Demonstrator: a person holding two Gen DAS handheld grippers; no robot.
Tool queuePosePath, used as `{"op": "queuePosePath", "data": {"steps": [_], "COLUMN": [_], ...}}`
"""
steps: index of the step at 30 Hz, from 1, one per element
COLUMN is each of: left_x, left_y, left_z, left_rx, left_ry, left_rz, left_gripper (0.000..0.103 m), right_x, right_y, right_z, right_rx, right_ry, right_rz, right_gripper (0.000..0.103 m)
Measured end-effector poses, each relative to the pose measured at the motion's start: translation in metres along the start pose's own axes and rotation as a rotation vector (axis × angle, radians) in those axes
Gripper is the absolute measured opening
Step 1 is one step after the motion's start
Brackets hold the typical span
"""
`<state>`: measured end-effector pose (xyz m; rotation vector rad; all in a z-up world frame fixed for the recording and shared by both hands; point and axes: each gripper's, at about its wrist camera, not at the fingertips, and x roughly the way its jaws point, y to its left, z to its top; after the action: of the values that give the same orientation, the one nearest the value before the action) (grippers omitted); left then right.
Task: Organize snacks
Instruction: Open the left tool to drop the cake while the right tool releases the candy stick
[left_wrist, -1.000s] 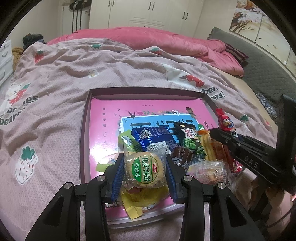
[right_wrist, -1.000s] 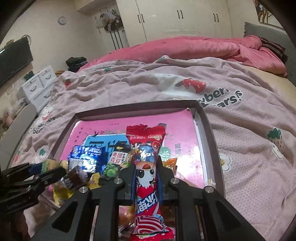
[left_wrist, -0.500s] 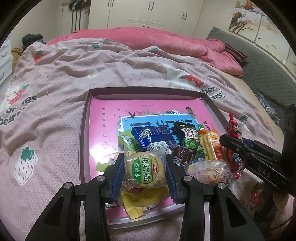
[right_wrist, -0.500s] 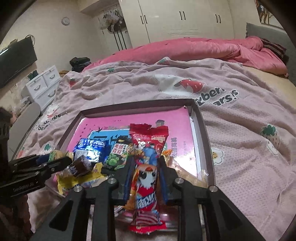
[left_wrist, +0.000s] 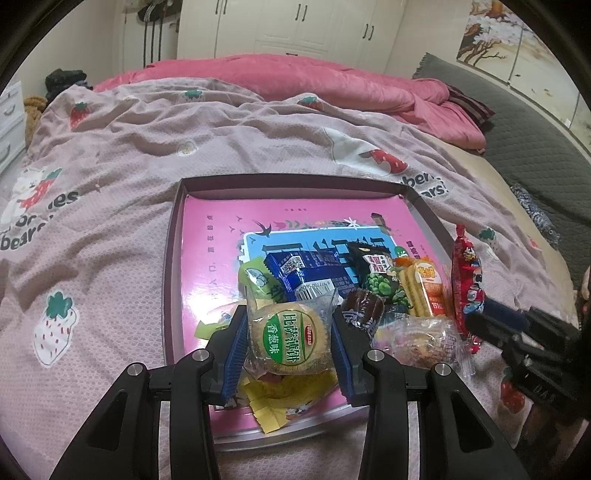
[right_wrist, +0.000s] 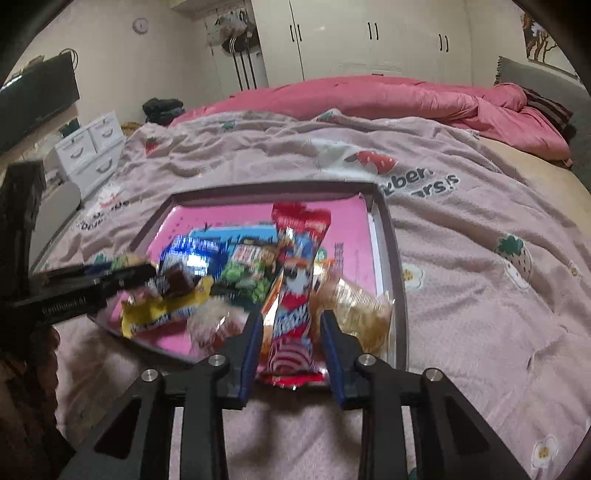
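A shallow pink tray (left_wrist: 210, 258) lies on the bed with a heap of snacks at its near right corner. My left gripper (left_wrist: 288, 332) is shut on a round biscuit pack with a green label (left_wrist: 290, 338), held over the tray's near edge. My right gripper (right_wrist: 291, 328) holds a long red and blue snack stick (right_wrist: 295, 284) between its pads, near the tray's (right_wrist: 384, 236) near right corner; the view is blurred by motion. The stick (left_wrist: 466, 280) and right gripper also show at the right of the left wrist view.
In the tray lie a blue wafer pack (left_wrist: 306, 273), a green pea pack (left_wrist: 380, 280), an orange cracker pack (left_wrist: 424, 288), a brown candy (left_wrist: 362, 308) and a yellow wrapper (left_wrist: 280, 402). A pink duvet (left_wrist: 314, 81) lies at the back, white drawers (right_wrist: 92, 147) to the left.
My right gripper has pulled back and to the right with the red stick, lifting it off the heap. My left gripper has stayed still with the biscuit pack.
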<state>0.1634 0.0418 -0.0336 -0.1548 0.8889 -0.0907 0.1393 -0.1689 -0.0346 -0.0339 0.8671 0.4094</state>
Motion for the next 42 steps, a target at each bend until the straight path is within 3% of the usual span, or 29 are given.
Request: {"op": "queuePosePath", "data": {"steps": [20, 42], "left_x": [-0.002, -0.007], "left_y": [0.000, -0.002], "left_z": [-0.001, 0.000], "left_rx": [0.001, -0.005], "left_ry": [-0.003, -0.005], "left_rz": [0.009, 0.001], "left_gripper": [0.046, 0.054], "right_x": [0.027, 0.014], "right_y": [0.016, 0.004], "right_z": [0.009, 0.010], "right_rx": [-0.040, -0.009], "right_ry": [-0.002, -0.019], "right_rz": [0.010, -0.022], "right_gripper": [0.026, 0.026]}}
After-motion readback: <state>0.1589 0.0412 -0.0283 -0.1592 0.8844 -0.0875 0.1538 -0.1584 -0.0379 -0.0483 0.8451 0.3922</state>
